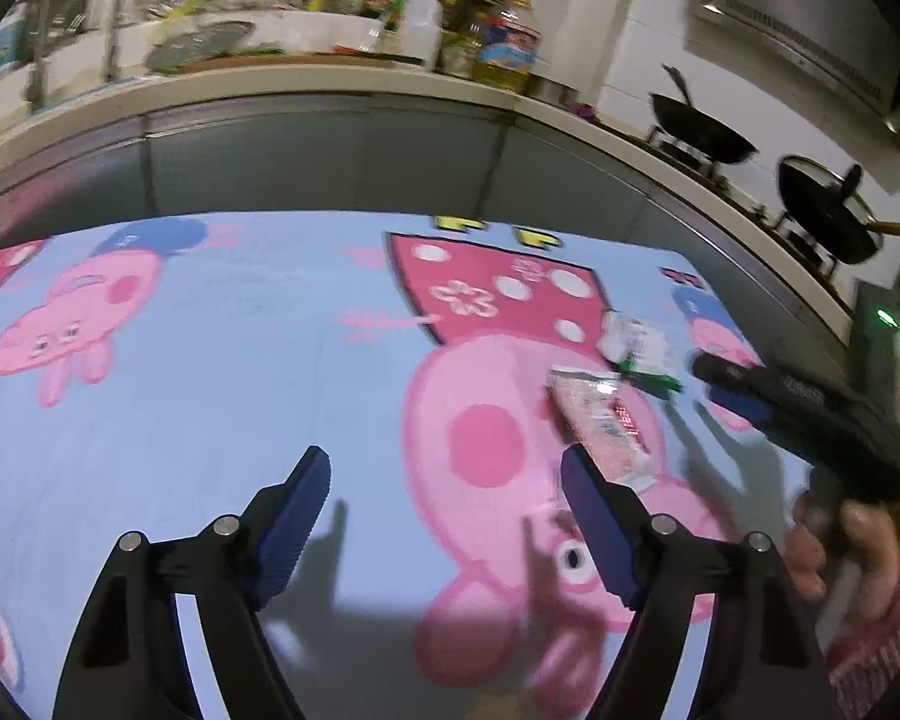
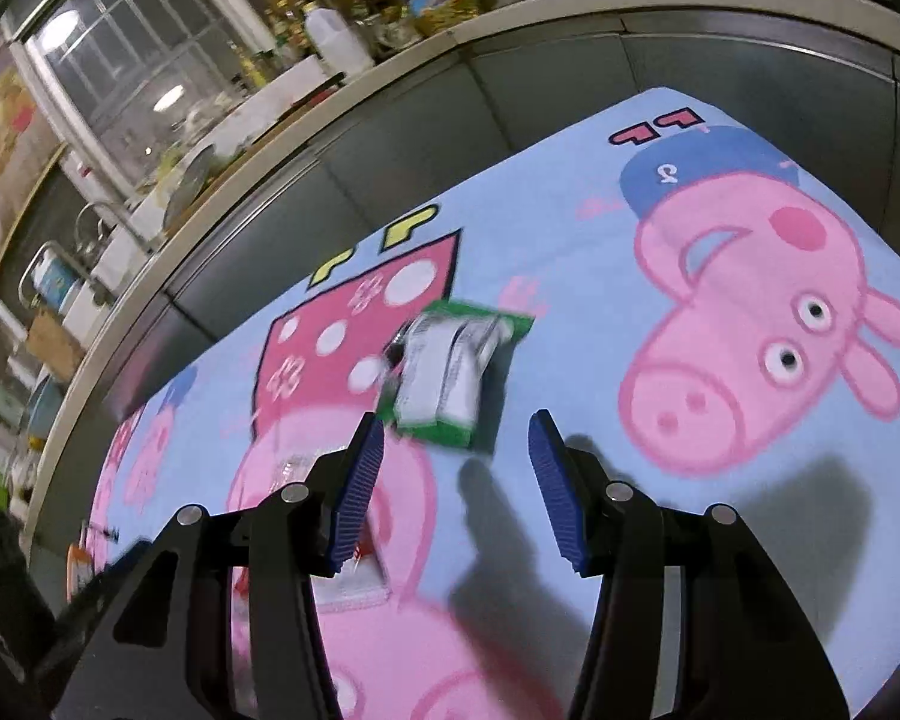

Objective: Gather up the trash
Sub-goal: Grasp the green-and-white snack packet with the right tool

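The surface is draped in a soft light-blue cloth printed with pink cartoon pigs, and it stands in a kitchen in front of grey cabinet doors under a pale counter crowded with bottles. Two dark woks sit on the stove at the right. Two pieces of trash lie on the cloth near each other: a crumpled green-and-white wrapper and a flat, shiny pink packet. The left gripper hovers with its ribbed blue pads wide apart and empty, the pink packet just beyond its right finger. The right gripper also has its jaws apart, holding nothing, with the green wrapper just ahead of it.
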`<state>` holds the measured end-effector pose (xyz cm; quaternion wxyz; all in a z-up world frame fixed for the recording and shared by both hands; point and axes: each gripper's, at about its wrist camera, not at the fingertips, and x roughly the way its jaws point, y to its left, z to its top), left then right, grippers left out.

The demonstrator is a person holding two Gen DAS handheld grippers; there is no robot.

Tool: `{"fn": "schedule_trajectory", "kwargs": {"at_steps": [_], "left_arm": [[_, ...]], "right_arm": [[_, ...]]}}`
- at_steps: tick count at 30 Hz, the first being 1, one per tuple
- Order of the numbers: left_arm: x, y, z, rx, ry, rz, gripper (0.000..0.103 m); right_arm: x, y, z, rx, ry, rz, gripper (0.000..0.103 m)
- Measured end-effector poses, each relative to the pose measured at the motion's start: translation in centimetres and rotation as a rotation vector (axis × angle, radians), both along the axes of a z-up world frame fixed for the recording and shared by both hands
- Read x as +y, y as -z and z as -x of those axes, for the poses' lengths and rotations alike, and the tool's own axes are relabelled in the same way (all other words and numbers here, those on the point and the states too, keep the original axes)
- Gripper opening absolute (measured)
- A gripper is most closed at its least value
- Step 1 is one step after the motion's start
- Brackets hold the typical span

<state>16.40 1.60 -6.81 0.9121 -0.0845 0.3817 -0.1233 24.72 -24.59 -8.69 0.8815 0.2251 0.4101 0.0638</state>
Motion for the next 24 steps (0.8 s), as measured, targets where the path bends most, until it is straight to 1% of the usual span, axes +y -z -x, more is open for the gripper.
{"fn": "schedule_trajectory", "kwargs": {"at_steps": [4,7,9,10,11,12,13,14,15,16,17,18,19,22,24], "left_arm": [[-2.6,0.6,-1.5,0.044,0.086,0.030,0.077],[-4.3,1.3,-2.5,0.076,0.113,0.037,0.077],[-5.2,1.9,-3.2,0.105,0.124,0.057,0.077],[-5.6,2.1,-3.5,0.117,0.130,0.071,0.074],[-6.0,2.3,-3.8,0.125,0.136,0.081,0.069],[-6.3,2.5,-4.0,0.137,0.145,0.086,0.055],[-6.6,2.7,-4.1,0.139,0.144,0.080,0.045],[-6.8,2.6,-4.1,0.132,0.144,0.074,0.030],[-7.2,2.9,-4.3,0.172,0.188,0.104,0.010],[-7.3,3.1,-4.3,0.194,0.198,0.126,0.010],[-7.2,3.1,-4.2,0.192,0.194,0.131,0.009],[-7.3,2.9,-3.6,0.178,0.198,0.118,0.007],[-7.4,2.8,-3.3,0.173,0.202,0.113,0.006],[-7.3,2.5,-1.9,0.171,0.216,0.136,0.005],[-7.1,2.2,-0.5,0.161,0.224,0.143,0.005]], "right_arm": [[0.1,0.8,-2.2,0.025,0.003,0.004,0.051],[1.0,1.2,-3.2,0.026,-0.013,0.021,0.057],[2.0,1.3,-3.7,0.021,-0.031,0.064,0.057],[2.3,1.4,-3.9,0.020,-0.041,0.081,0.053],[3.1,1.4,-4.0,0.012,-0.059,0.124,0.036],[3.4,1.6,-4.0,0.018,-0.078,0.139,0.024],[3.7,1.6,-4.0,0.024,-0.093,0.152,0.023],[3.8,1.5,-3.5,0.015,-0.097,0.153,0.017],[3.8,1.5,-3.1,0.013,-0.107,0.141,0.007],[3.8,1.5,-2.7,0.012,-0.111,0.135,0.004],[3.7,1.4,-1.9,0.009,-0.110,0.132,0.004],[3.6,1.4,-1.1,0.006,-0.110,0.126,0.004],[3.3,1.6,-0.1,0.010,-0.113,0.111,0.004],[2.7,1.9,2.6,0.019,-0.113,0.068,0.004],[2.3,1.8,5.1,0.012,-0.111,0.038,0.004]]}}
